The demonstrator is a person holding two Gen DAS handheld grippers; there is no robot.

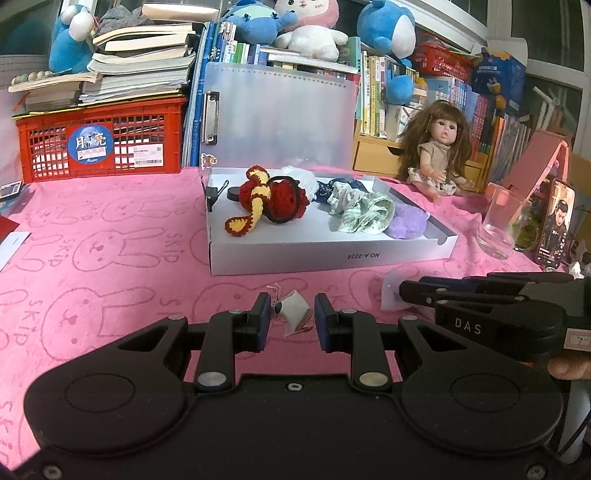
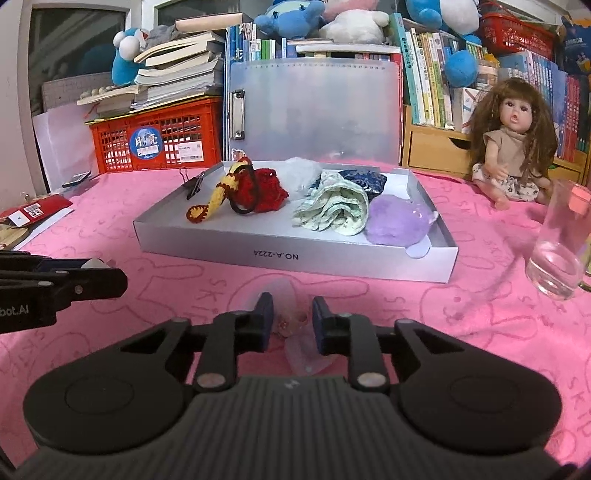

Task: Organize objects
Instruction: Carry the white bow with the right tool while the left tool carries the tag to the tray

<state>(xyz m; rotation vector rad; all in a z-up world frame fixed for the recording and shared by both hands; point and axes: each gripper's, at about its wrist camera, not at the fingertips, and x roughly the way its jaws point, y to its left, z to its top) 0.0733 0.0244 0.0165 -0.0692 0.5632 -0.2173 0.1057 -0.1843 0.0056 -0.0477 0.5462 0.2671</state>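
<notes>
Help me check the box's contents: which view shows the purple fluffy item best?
The right wrist view: the purple fluffy item sits unobstructed in the box's near corner. In the left wrist view, the green cloth partly hides it.

Backed by crammed bookshelves [image 1: 384, 96], stacked books [image 1: 140, 55] on a red crate [image 1: 99, 140], plush toys [image 1: 310, 26]; spread with pink rabbit-print cloth [image 1: 110, 258].

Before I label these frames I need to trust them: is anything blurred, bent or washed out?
Left wrist view: sharp in the middle, the white box reads clearly, fisheye bends the edges and darkens the corners. Right wrist view: same bending; the drinking glass at right is smeared, and the clear item between the right tool is hard to make out.
</notes>
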